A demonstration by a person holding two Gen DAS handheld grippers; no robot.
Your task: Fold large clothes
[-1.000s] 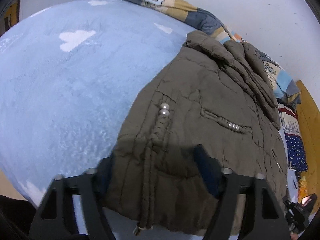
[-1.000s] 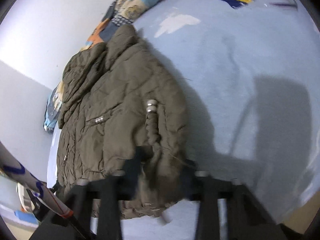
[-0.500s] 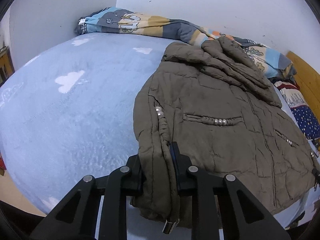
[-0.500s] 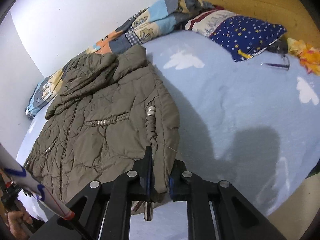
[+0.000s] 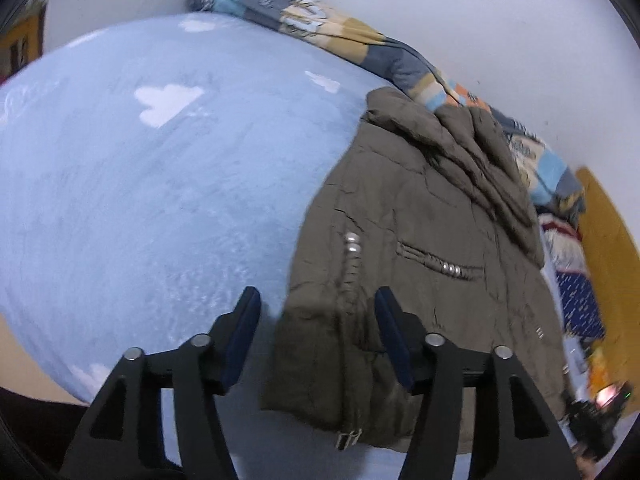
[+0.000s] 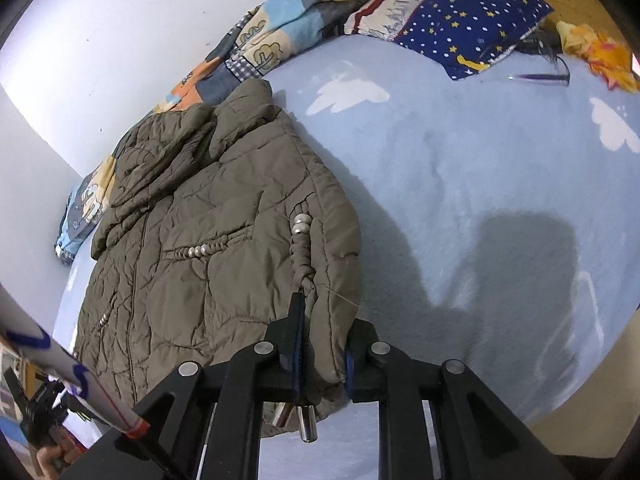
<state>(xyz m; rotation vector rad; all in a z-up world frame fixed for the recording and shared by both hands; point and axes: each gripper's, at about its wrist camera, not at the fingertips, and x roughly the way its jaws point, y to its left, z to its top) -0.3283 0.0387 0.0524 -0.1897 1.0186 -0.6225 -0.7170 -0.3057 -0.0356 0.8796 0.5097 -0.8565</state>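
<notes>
Left gripper (image 5: 316, 336): jaws just opened, straddling the hem corner, gripping nothing. Right gripper (image 6: 320, 344): clamped on the opposite hem corner. Olive padded jacket (image 6: 208, 240): flat on blue bed (image 6: 460, 160); likely soft, bulky, light; take by hem. Beyond: patchwork quilt (image 6: 276, 28), starred pillow (image 6: 468, 28); nothing obstructs.

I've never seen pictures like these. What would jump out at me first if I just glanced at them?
Probably the olive-brown puffy jacket spread on a pale blue bedcover dotted with white clouds. Next, the black tongs at the bottom of each view: the right tongs pinch the jacket's hem, while the left tongs have just been opening, jaws standing apart around the hem without pressing it. Colourful patchwork bedding and a starry navy pillow lie along the wall.
</notes>
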